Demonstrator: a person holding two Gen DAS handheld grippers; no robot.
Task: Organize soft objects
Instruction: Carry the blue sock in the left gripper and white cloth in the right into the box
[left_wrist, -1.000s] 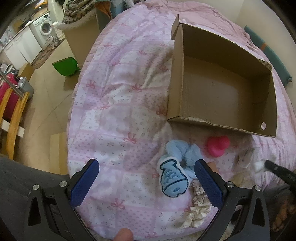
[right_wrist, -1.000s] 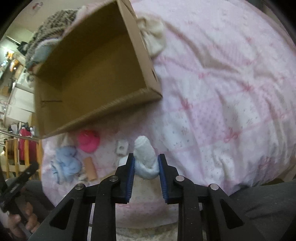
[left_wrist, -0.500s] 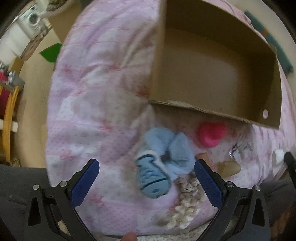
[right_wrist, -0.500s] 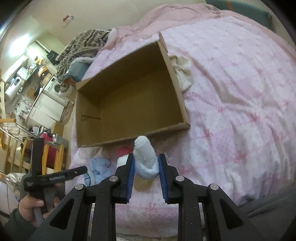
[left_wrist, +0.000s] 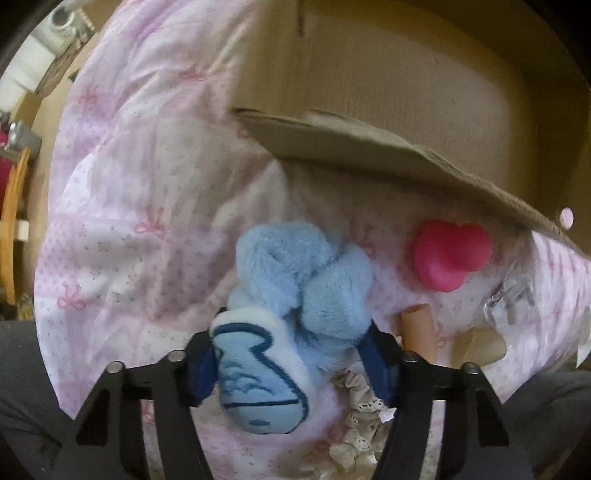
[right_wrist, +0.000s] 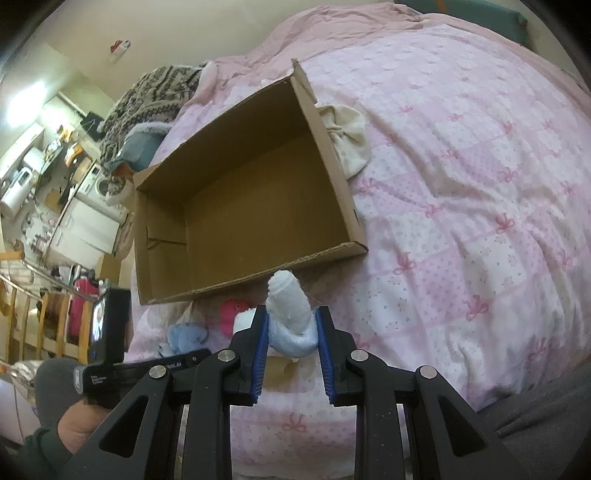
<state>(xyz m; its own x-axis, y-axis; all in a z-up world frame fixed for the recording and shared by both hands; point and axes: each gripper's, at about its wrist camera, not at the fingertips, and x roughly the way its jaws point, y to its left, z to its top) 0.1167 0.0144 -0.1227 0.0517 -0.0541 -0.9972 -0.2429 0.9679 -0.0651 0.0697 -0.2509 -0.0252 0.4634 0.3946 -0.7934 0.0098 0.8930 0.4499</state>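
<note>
We see the left gripper (left_wrist: 290, 360) clenched on the blue plush (left_wrist: 295, 291), low over the quilt (left_wrist: 122, 192); the near part of the plush hides both pad faces, so we cannot see the contact itself. Just right of it lie a pink heart (left_wrist: 448, 254) and a tan tube (left_wrist: 417, 332), the tube partly behind the right finger. A lace scrunchie (left_wrist: 360, 417) shows only in part below the gripper. The box (left_wrist: 388, 147) fills the far side, its front wall blurred, its right end cut off by the frame.

From the right wrist view, the right gripper (right_wrist: 291, 336) grips a white sock (right_wrist: 290, 314) near the box's (right_wrist: 343, 173) front edge, above the quilt (right_wrist: 461, 177). The sock's lower end is hidden between the pads. A cream cloth (right_wrist: 349, 136) sits against the box's right wall, partly hidden behind it.
</note>
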